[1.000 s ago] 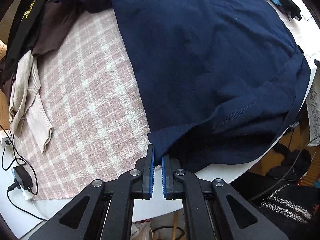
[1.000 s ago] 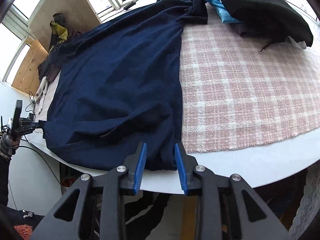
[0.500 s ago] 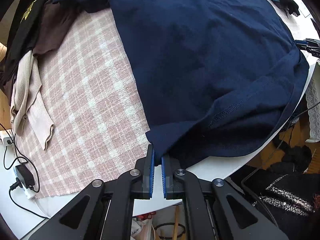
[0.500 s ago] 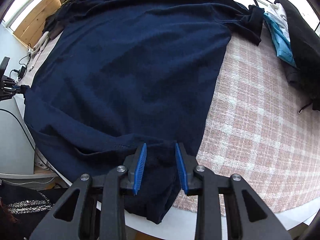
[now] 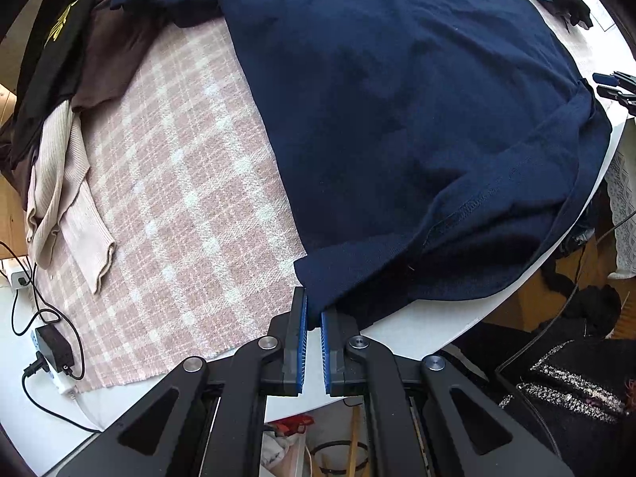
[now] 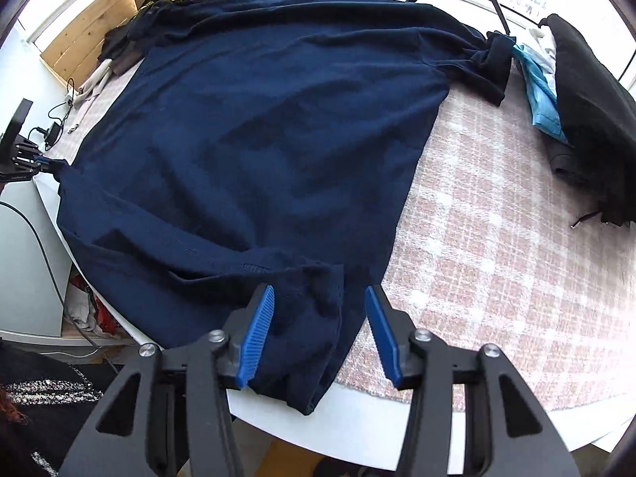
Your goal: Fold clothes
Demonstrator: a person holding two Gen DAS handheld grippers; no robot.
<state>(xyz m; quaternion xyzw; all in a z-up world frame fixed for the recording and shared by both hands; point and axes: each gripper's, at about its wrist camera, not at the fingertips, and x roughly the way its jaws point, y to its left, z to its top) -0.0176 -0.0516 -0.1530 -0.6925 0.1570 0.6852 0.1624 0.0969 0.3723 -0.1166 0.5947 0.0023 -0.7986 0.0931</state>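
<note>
A navy blue shirt (image 5: pixel 397 99) lies spread over the round table, its lower hem hanging past the near edge. My left gripper (image 5: pixel 313 310) is shut on one hem corner, pinching the cloth between its blue pads. In the right wrist view the same shirt (image 6: pixel 278 119) fills the middle, and the left gripper (image 6: pixel 43 161) shows at the far left edge with that corner in it. My right gripper (image 6: pixel 319 298) hovers over the opposite hem corner. Its jaws are opening, and the folded corner lies loose between the pads, which do not press on it.
A pink plaid cloth (image 5: pixel 179 198) covers the white table (image 5: pixel 417 330). A beige knit (image 5: pixel 59 183) and dark garments are heaped on one side. On the other side lie a black garment (image 6: pixel 588 99) and a blue item (image 6: pixel 540 95). A power strip (image 5: pixel 51 353) with cables sits near the edge.
The right gripper's jaws have spread wider over the hem corner, and that gripper has rolled and shifted above the shirt. The left gripper keeps its pinch and has barely moved.
</note>
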